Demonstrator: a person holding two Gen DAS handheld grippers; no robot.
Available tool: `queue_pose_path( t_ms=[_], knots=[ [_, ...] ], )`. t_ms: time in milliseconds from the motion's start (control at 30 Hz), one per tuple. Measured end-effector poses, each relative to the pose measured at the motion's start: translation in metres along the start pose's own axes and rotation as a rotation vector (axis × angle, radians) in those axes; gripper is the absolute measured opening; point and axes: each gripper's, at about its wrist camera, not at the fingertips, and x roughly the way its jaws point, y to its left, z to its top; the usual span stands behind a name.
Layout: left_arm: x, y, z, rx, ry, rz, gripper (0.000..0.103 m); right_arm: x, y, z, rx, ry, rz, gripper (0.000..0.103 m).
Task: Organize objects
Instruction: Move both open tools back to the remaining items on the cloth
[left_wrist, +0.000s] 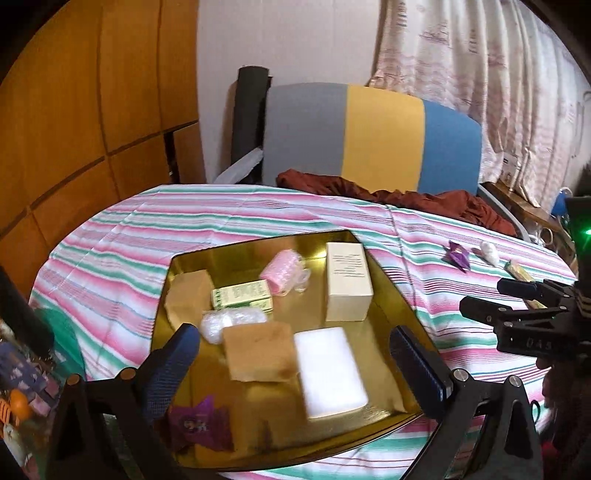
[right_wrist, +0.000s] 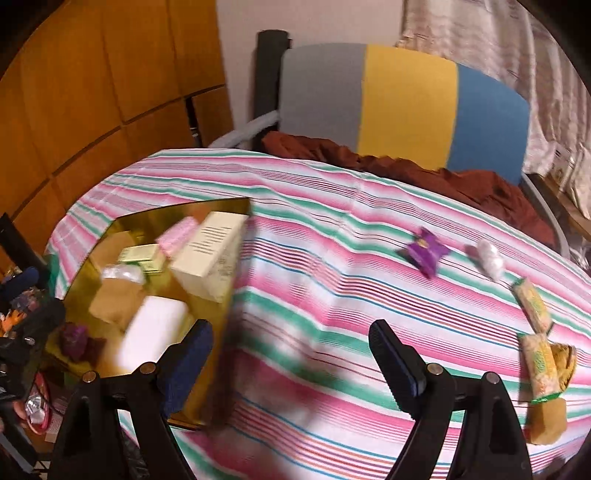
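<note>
A gold tray (left_wrist: 177, 273) sits on the striped tablecloth and holds a cream box (left_wrist: 347, 282), a white block (left_wrist: 330, 373), brown pieces (left_wrist: 258, 350), a green box (left_wrist: 242, 295), a pink roll (left_wrist: 280, 271), a clear wrapped item (left_wrist: 229, 321) and a purple candy (left_wrist: 195, 424). My left gripper (left_wrist: 295, 362) is open and empty above the tray's near side. My right gripper (right_wrist: 291, 365) is open and empty over bare cloth right of the tray (right_wrist: 122, 225). A purple candy (right_wrist: 424, 251), a white wrapped item (right_wrist: 489, 258) and green snack bars (right_wrist: 532, 304) lie on the cloth at right.
A grey, yellow and blue chair back (left_wrist: 369, 136) stands behind the table with a dark red cloth (left_wrist: 406, 195) on its seat. A wooden cabinet (left_wrist: 74, 110) is at left, a curtain (left_wrist: 498, 74) at right. Clutter (left_wrist: 22, 387) lies off the table's left edge.
</note>
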Motion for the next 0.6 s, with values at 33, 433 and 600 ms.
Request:
queue_pose_path(
  t_ms=[33, 433, 600],
  knots=[
    [0.000, -0.003, 0.001, 0.005, -0.001, -0.007, 0.103, 0.001, -0.008, -0.001, 0.008, 0.004, -0.019, 0.088],
    [0.015, -0.042, 0.006, 0.071, 0.027, -0.086, 0.103, 0.009, -0.080, -0.018, 0.127, 0.044, -0.121, 0.088],
    [0.020, -0.062, 0.007, 0.115, 0.034, -0.120, 0.103, 0.013, -0.096, -0.022, 0.123, 0.077, -0.160, 0.088]
  ],
)
